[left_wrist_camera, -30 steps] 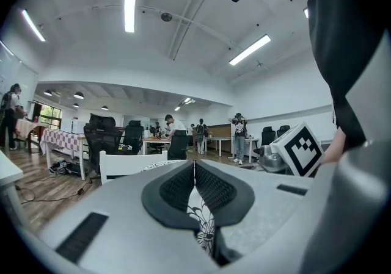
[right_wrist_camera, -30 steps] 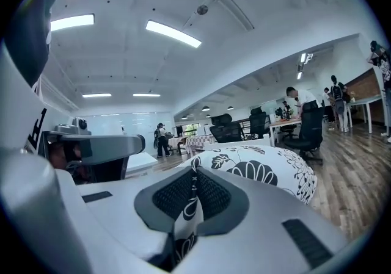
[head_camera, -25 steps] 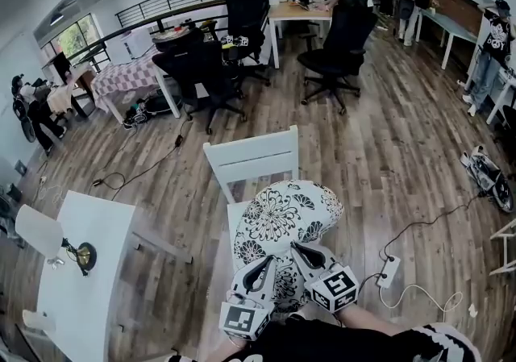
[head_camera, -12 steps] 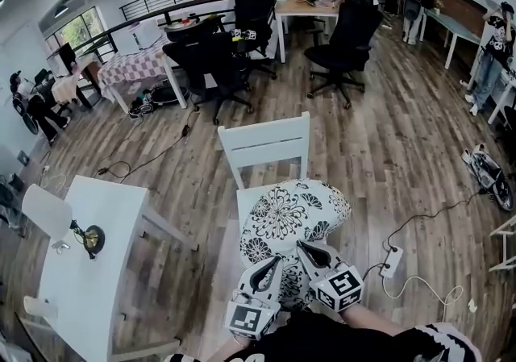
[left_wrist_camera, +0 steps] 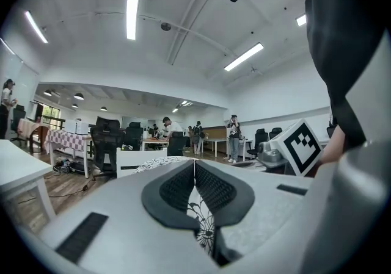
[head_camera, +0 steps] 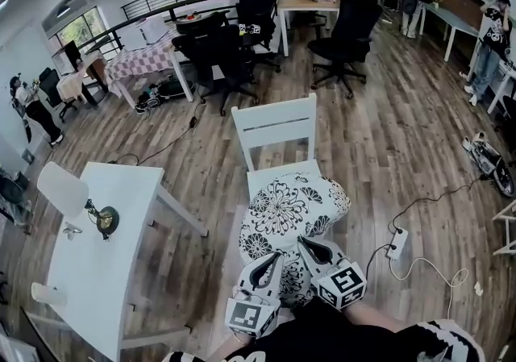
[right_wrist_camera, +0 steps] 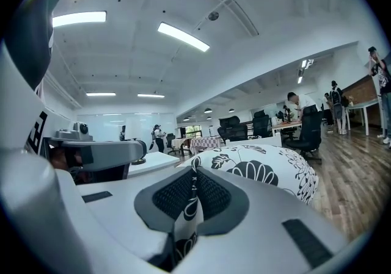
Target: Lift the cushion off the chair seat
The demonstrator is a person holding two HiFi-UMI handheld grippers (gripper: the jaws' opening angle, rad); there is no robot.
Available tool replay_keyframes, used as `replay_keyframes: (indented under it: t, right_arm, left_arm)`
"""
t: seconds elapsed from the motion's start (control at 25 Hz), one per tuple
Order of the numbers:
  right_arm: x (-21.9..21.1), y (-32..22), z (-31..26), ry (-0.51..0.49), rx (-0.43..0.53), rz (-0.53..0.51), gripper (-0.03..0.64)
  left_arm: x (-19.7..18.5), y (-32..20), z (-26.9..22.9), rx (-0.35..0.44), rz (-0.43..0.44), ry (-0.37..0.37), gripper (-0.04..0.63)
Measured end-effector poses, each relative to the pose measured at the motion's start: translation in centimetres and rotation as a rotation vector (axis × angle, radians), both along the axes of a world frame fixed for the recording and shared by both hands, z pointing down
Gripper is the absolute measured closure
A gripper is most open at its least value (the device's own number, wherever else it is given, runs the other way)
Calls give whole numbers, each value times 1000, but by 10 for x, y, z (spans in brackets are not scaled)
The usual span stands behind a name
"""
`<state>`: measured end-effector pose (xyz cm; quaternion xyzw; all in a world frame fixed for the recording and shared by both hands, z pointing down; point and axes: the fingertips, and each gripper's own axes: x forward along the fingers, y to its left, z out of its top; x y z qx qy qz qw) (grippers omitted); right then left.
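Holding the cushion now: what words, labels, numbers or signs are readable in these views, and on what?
Readable text: none.
Left cube: black-and-white square marker, no letters.
Right cube: the same kind of marker, no letters.
Cushion: flower print only, no label showing.
Shirt of the person at far right: a light print, too small to read.

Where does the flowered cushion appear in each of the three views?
Head view: cushion at lower centre, reaching down to both tools.
Left gripper view: bottom centre, a pinched fold between the jaws of the left tool.
Right gripper view: centre right, with a fold in the right tool.
Shared landmark: white table.
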<state>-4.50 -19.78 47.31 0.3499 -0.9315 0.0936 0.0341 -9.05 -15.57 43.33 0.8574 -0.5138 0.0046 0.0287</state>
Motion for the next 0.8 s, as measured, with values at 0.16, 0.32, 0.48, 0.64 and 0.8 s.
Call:
replay_keyframes:
  t: [0.16, 0.32, 0.48, 0.64, 0.8]
  right_arm:
    - [-2, 33, -4, -9, 8, 16, 586]
    - [-4, 69, -5, -17, 12, 33, 586]
    - [-3, 96, -5, -17, 16, 47, 586]
    - [3, 115, -3, -13, 2, 65, 586]
    - [6, 126, -7, -10, 23, 67, 586]
  left_arm:
    - [-2, 32, -2, 2, 22, -17, 589]
    - [-6, 65, 0, 2, 39, -26, 590]
    - [-6, 89, 2, 13, 52, -9, 590]
    - [-9, 107, 3, -44, 49, -43, 589]
    - [-7, 117, 5, -40, 58, -43, 589]
